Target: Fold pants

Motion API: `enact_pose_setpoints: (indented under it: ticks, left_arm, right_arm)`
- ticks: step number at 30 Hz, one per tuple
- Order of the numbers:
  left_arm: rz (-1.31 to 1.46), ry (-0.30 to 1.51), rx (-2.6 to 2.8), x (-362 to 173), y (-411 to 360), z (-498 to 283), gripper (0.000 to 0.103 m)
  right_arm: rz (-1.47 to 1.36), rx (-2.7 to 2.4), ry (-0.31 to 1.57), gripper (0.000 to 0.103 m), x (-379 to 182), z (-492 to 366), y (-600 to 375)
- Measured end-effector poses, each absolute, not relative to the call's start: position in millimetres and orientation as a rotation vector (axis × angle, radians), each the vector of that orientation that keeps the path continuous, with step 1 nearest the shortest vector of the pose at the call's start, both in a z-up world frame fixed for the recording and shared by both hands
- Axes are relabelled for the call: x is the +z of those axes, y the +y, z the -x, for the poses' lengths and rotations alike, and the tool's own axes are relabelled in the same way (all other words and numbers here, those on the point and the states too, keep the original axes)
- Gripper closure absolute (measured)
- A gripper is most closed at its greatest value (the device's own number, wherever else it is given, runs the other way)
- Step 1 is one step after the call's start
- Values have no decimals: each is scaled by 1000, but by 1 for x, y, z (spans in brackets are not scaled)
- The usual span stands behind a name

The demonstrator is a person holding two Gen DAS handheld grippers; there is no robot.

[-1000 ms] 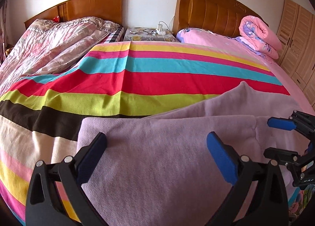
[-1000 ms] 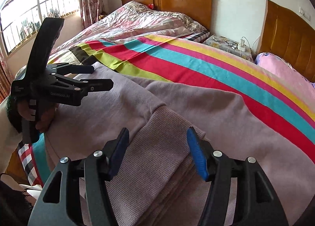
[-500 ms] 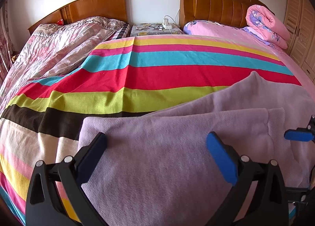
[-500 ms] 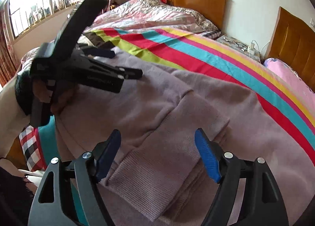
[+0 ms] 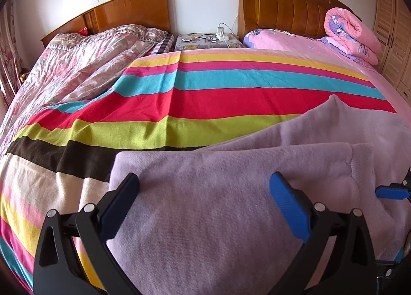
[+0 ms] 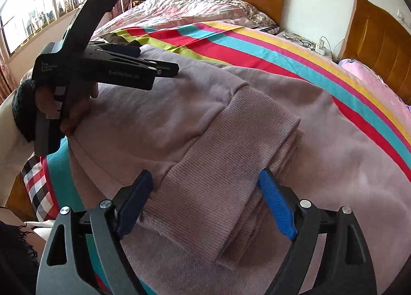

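My right gripper [image 6: 205, 205] has spread since a second ago and is opening wider over the pants' ribbed cuff [image 6: 231, 166], apparently not pinching it. My left gripper [image 5: 205, 205] is hovering apart above the pants [image 5: 218, 218], which are lying on the striped blanket [image 5: 205, 104] stretching toward twelve o'clock.

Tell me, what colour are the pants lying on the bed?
Pale lilac-mauve pants, plain with no pattern; clearest in the left wrist view.

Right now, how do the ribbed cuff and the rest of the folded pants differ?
The ribbed cuff shows fine knit ridges; the pants body looks smooth and fleecy. The cuff is a narrow band lying on top; the body spreads wide beneath it over the striped blanket. Both are the same dusty mauve.
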State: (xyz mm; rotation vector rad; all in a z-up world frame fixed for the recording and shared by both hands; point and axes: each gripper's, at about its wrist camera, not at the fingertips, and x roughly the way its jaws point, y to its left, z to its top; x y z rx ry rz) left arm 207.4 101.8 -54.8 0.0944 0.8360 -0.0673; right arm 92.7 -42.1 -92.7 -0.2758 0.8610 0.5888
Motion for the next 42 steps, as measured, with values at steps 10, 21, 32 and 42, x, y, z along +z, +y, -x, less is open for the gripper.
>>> enact_pose_setpoints:
  ticks: [10, 21, 32, 42]
  left_arm:
    - [-146, 833, -33, -43, 102, -115, 1]
    - [-152, 798, -64, -17, 88, -107, 2]
    - [-261, 839, -506, -19, -117, -217, 2]
    - [-327, 971, -500, -84, -191, -279, 1]
  right_arm:
    - [177, 520, 826, 20, -84, -67, -91]
    - [109, 446, 816, 17, -81, -59, -138]
    - [2, 184, 818, 16, -85, -63, -236]
    - [29, 182, 899, 16, -114, -39, -283]
